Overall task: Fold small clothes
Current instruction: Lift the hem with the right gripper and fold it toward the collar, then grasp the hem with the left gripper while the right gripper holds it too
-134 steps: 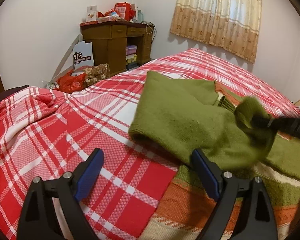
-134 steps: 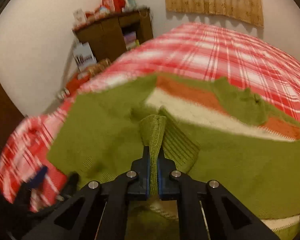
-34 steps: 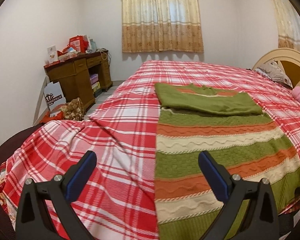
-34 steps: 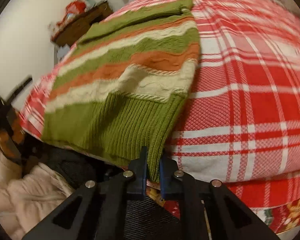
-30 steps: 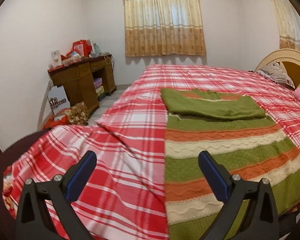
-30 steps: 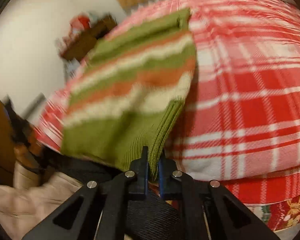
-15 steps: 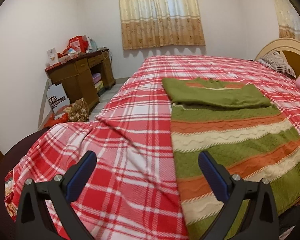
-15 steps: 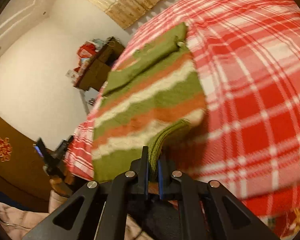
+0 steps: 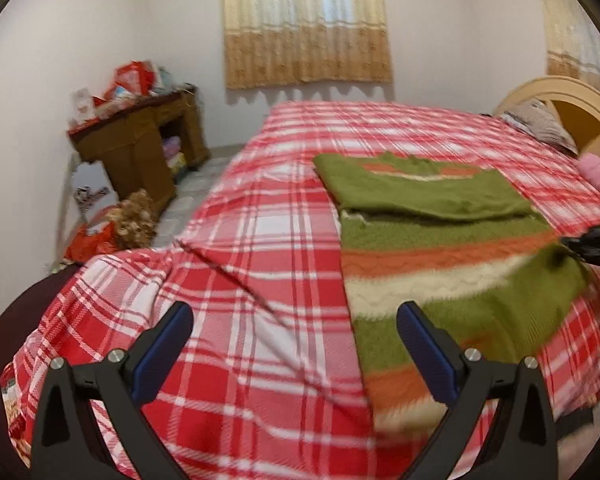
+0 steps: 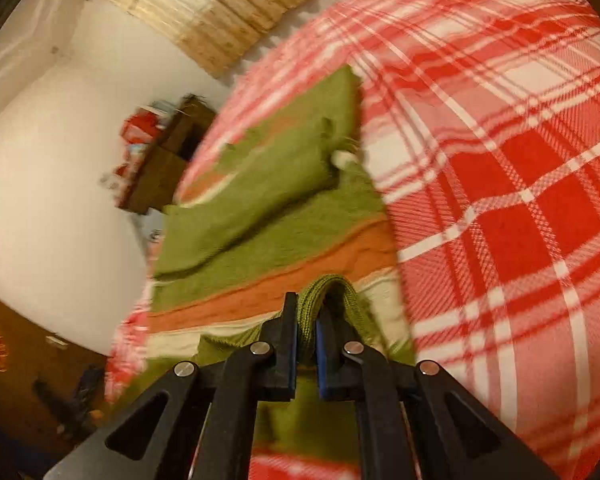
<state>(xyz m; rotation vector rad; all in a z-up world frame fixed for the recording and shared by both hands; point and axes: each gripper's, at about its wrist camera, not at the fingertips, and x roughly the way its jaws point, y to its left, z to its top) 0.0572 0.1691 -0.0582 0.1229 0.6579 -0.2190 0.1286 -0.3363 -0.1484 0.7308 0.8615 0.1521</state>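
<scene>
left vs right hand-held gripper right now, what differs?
The left hand-held gripper is open and empty above the plaid bedspread; the right hand-held gripper is shut on the sweater hem. Left touches no cloth; right lifts the hem. Both have black arms and blue pads.

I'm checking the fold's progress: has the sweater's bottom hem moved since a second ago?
Yes. The right gripper, shut on the sweater hem, has carried it up off the bed edge and over the striped body, toward the folded sleeves.
</scene>
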